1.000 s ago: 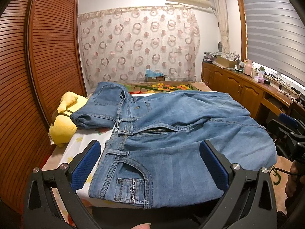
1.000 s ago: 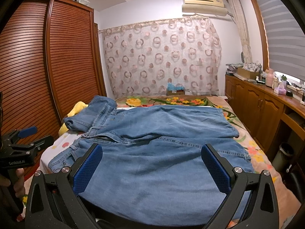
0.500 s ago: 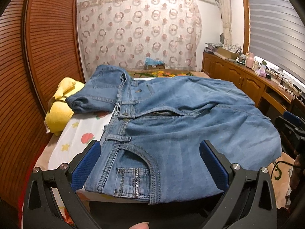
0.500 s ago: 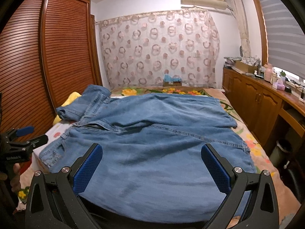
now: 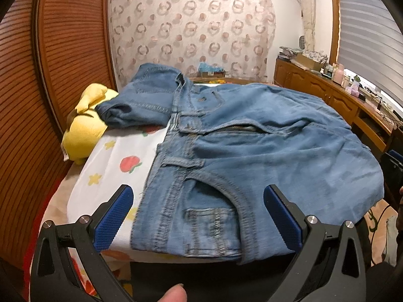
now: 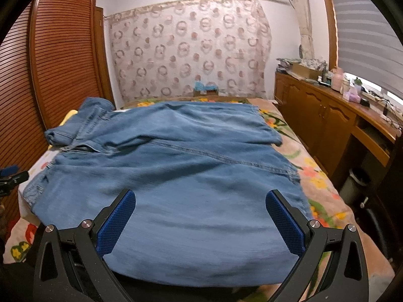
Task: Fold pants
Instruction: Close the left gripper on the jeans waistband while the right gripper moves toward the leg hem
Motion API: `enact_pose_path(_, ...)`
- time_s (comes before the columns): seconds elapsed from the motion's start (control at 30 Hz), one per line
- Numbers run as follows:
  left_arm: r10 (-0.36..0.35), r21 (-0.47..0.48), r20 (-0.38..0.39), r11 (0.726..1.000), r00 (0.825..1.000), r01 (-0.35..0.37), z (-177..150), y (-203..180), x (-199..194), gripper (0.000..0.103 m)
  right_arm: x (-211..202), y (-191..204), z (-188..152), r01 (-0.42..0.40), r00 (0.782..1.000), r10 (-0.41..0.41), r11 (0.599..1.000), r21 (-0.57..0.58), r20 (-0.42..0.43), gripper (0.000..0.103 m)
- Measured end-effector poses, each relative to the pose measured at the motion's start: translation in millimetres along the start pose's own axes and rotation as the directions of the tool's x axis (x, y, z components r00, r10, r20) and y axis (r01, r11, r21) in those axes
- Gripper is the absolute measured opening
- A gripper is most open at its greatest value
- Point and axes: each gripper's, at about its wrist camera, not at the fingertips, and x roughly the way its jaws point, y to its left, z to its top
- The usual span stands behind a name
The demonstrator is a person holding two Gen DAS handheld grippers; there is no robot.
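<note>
On the bed [image 5: 110,151], jeans [image 5: 252,156] apparently lie just beyond both wide-spread hand-held grippers [image 5: 199,216].

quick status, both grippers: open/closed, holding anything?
Left gripper: open, holding nothing, fingers spread above the jeans at the waistband end.
Right gripper: open, holding nothing, over the jeans' legs.

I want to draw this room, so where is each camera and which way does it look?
Left wrist: sits on the left gripper, low at the bed's near edge, facing the jeans waistband; a fingertip shows below.
Right wrist: sits on the right gripper, facing the jeans' legs.
Both share: the jeans, the curtain, open blue fingers.
</note>
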Motion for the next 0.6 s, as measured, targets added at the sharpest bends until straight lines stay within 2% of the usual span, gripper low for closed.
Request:
enact_pose_path(0.23, 0.022, -0.032, -0.027, 0.999, 0.999, -0.022, -13, 36, 7, 0.103, 1, 12, 4, 0.028, 0.999, -0.027, 1.000, 0.004, -0.029, 0.103)
enact_pose_path(0.33, 0.015, -0.039, -0.046, 0.999, 0.999, -0.017, -18, 46, 11, 0.094, 1, 15, 4, 0.030, 0.999, -0.030, 1.000, 0.008, -0.041, 0.103)
enact_pose_path(0.4, 0.001, -0.044, -0.061, 0.999, 0.998, -0.004, -23, 50, 14, 0.081, -1, 17, 3, 0.031, 0.998, -0.030, 0.999, 0.009, -0.050, 0.102)
enact_pose_path(0.6, -0.028, -0.056, -0.088, 0.998, 0.996, 0.023, -41, 58, 19, 0.064, -5, 12, 3, 0.027, 0.995, -0.025, 0.999, 0.018, -0.091, 0.099)
